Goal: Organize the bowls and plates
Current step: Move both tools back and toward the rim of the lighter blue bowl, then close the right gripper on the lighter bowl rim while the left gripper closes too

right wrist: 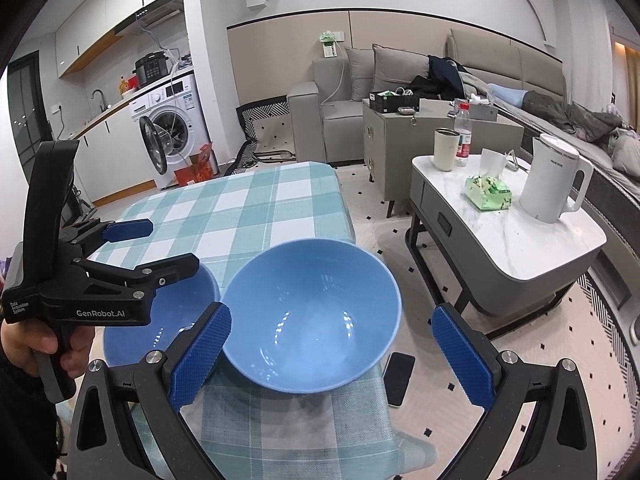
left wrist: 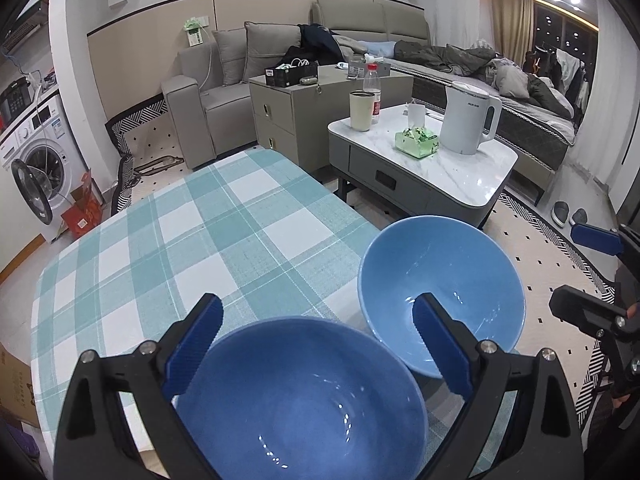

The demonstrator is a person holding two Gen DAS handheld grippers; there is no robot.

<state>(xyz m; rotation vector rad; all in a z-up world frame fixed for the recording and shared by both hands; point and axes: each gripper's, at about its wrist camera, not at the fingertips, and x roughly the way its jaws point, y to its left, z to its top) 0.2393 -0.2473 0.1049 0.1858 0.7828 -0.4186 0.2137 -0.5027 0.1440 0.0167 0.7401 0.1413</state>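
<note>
Darker blue bowl (left wrist: 300,396): round, deep, glossy glaze with small light glints on the inner wall. Lies between and just below the fingers of the left gripper (left wrist: 316,348), rim near the left pad; whether rim and pad touch cannot be told.

Lighter blue bowl (left wrist: 440,292): same round, deep form, smooth and shiny, paler glaze. Sits ahead of the left gripper's right finger, which overlaps its near rim in the left wrist view. In the right wrist view it (right wrist: 312,316) lies between and ahead of the fingers of the right gripper (right wrist: 332,356), closer to the left pad, at the table's near right edge. The two bowls stand just beside each other.

Tablecloth (left wrist: 208,240): woven fabric, teal-and-white plaid, covering the table ahead of both jaws.

Left gripper: black frame, blue knurled pads, jaws wide apart, holding nothing. Seen from the right wrist (right wrist: 160,252), it is tilted over the darker bowl, its handle gripped by a hand (right wrist: 44,344).

Right gripper: same build, jaws wide apart, nothing held.

Phone (right wrist: 398,378): dark, flat slab on the floor below the right finger.
</note>
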